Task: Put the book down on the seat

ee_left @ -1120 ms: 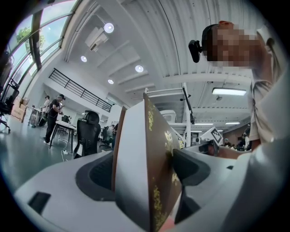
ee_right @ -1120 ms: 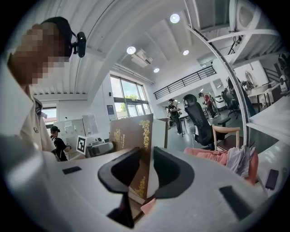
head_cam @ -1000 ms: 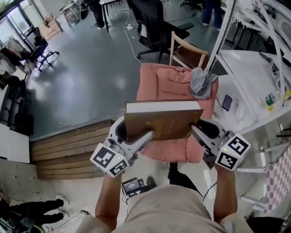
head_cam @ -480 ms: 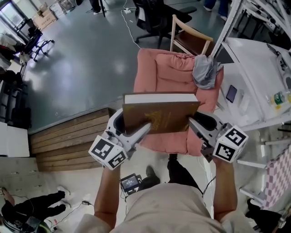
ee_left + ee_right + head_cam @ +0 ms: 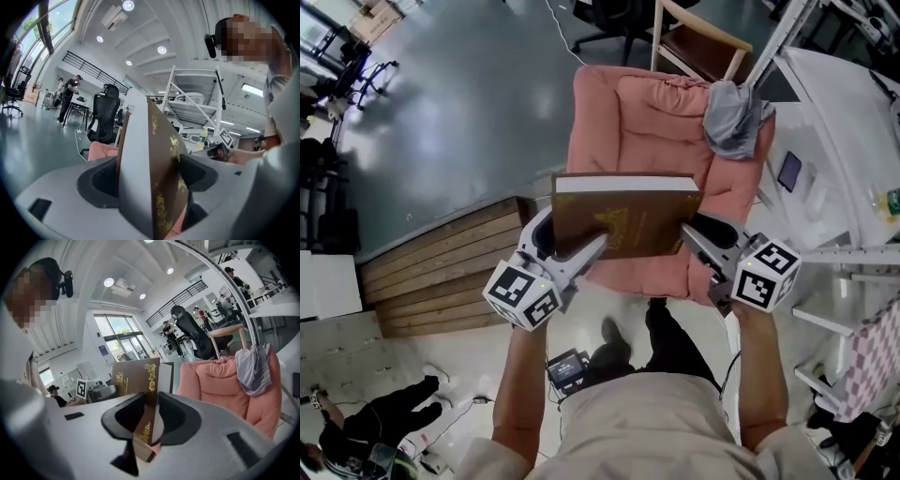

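Observation:
A thick brown book (image 5: pixel 625 214) with gold print and white page edges hangs in the air over the front of the pink armchair's seat (image 5: pixel 649 159). My left gripper (image 5: pixel 586 253) is shut on the book's near left corner, my right gripper (image 5: pixel 692 236) on its near right corner. In the left gripper view the book (image 5: pixel 150 173) stands edge-on between the jaws. The right gripper view shows its cover (image 5: pixel 137 380) pinched between the pads, with the pink armchair (image 5: pixel 224 385) beyond.
A grey cloth (image 5: pixel 734 118) is draped over the armchair's right arm and backrest. A white table (image 5: pixel 834 141) with a phone (image 5: pixel 788 172) stands to the right. Wooden steps (image 5: pixel 441 272) lie to the left. A wooden chair (image 5: pixel 698 37) stands behind the armchair.
Both grippers have carried the book forward, so it now hangs over the front of the armchair's seat. The armchair sits closer and larger in the head view.

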### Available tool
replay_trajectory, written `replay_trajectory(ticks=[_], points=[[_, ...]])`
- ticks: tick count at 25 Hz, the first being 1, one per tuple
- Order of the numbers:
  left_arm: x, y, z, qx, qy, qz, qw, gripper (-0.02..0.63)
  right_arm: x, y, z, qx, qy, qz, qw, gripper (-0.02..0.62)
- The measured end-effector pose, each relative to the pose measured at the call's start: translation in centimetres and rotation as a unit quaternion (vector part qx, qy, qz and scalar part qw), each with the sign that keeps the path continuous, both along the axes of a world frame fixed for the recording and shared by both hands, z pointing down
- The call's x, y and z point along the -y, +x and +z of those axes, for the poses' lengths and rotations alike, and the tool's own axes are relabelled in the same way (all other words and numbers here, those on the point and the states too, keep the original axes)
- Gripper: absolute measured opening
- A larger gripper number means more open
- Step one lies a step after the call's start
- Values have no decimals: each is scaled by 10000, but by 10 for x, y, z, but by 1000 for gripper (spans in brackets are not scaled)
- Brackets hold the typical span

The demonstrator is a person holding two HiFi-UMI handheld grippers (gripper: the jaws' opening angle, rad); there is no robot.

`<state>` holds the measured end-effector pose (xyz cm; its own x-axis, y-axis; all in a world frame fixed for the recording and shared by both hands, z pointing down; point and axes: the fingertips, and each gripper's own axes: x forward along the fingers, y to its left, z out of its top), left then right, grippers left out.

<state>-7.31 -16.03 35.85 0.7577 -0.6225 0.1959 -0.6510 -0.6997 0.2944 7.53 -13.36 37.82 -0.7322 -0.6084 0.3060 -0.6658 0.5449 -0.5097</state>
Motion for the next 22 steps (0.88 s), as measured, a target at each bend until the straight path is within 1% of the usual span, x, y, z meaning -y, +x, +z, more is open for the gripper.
replay_trajectory(ticks=[5,10,16,22], points=[[17,2,50,35,-222,-12,9997,369,17,3,47,95,-328,22,9994,84],[33,6,100,179,-582,-56,9981,370,32,7,100,122,-672,30,9977,84],[45,10,168,400,-1053,-83,9936,371,43,11,171,263,-1181,30,9926,84],[49,7,227,529,-1409,-191,9884,373,47,8,231,351,-1549,-5,9873,83]])
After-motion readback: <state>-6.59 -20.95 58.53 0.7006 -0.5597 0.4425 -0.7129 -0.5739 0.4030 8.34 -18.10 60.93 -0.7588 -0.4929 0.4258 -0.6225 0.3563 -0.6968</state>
